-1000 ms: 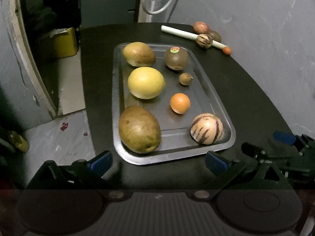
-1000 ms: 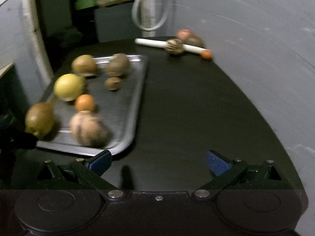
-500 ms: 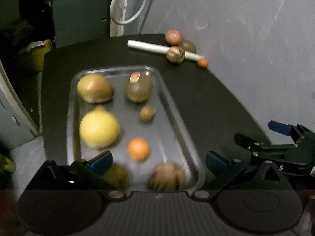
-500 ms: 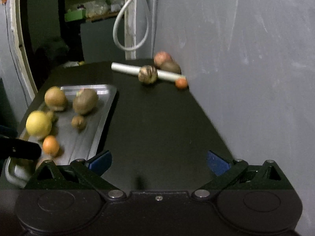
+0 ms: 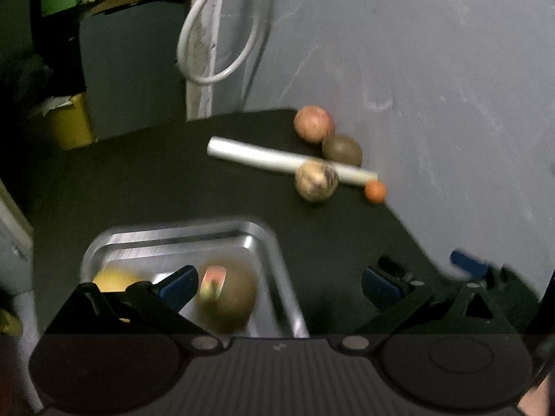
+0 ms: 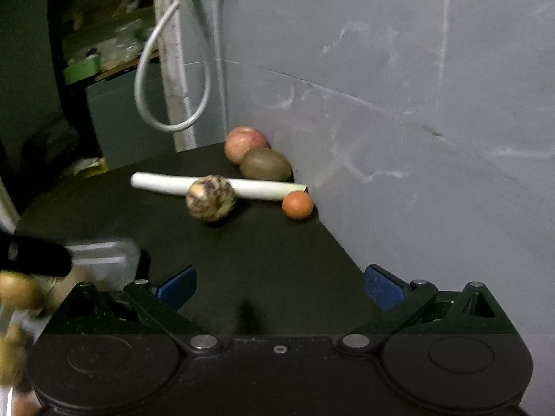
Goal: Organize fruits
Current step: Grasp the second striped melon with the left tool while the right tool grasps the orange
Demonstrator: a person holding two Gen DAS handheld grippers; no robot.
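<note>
Both grippers are pushing forward since a second ago, and we are seeing less tray [image 5: 277, 253]; our left gripper [image 5: 277, 286] and right gripper [image 6: 279, 286] are gaping wide, empty; beyond, four fruits are lying around the tube [image 6: 166, 184]: striped fruit [image 6: 211, 198], orange [image 6: 297, 205], kiwi [image 6: 266, 164], apple [image 6: 244, 142].

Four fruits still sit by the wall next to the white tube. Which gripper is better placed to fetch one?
Likely right. The open right gripper faces the striped round fruit across bare black table; the open left gripper hangs over the metal tray.
</note>
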